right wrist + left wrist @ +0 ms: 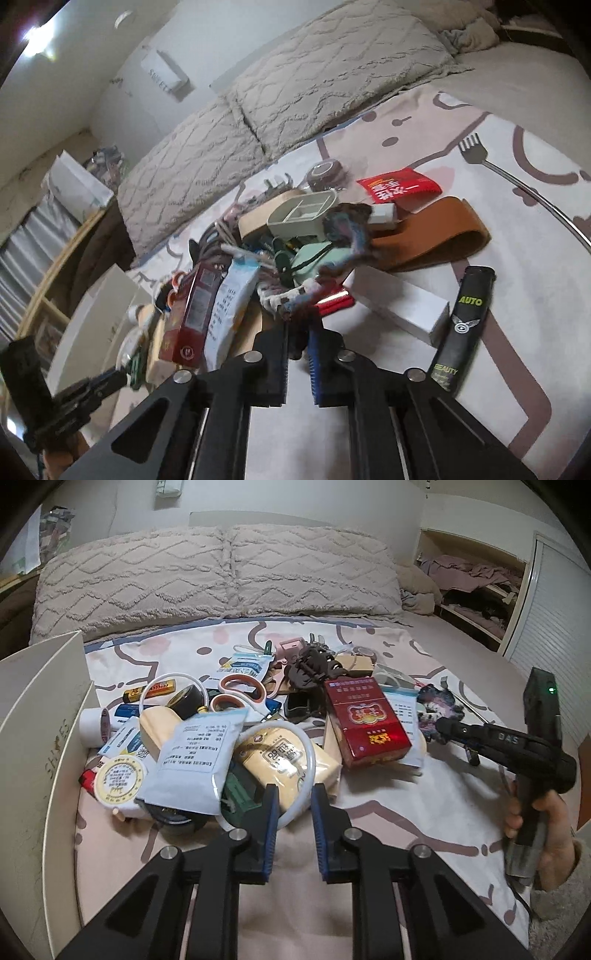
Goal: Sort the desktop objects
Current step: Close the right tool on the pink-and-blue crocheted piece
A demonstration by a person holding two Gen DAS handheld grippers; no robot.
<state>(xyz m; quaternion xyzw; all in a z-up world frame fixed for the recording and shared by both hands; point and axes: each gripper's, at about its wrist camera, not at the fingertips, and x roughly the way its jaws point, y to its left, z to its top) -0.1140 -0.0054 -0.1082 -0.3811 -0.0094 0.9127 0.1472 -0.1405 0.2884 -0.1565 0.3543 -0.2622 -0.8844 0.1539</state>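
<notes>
right gripper (298, 325): i am reading it as clenched on the mottled purple, black and blue soft fabric piece (347, 225). the tail of the fabric is running down into the near-closed fingers. in the left wrist view its tips (443, 725) are sitting on the same piece at the right edge of the pile, beside the red cigarette box (365, 720).

left gripper (295, 797): it is standing narrow around the white flexible tube loop (312, 760), which is lying over the yellow foil packet (280, 760) at the near edge of the pile. the tube is crossing the gap between the blue pads, but i cannot tell whether they are pinching it.

handling, my judgement:
- the fabric is looking light, limp and not fragile. it is likely draping and trailing when lifted, and its far end is lying among cords and a pale green case, so it could snag. the grip near one end seems adequate; lifting slowly is advisable.
- the loop is looking light, springy and smooth, so it could be slipping or rolling in the pads. i am favouring a pinch square across the tube wall, on the near arc.

everything is resting on the pink cartoon-print bedspread (406, 812), with a white shoebox wall (48, 738) at the left.
</notes>
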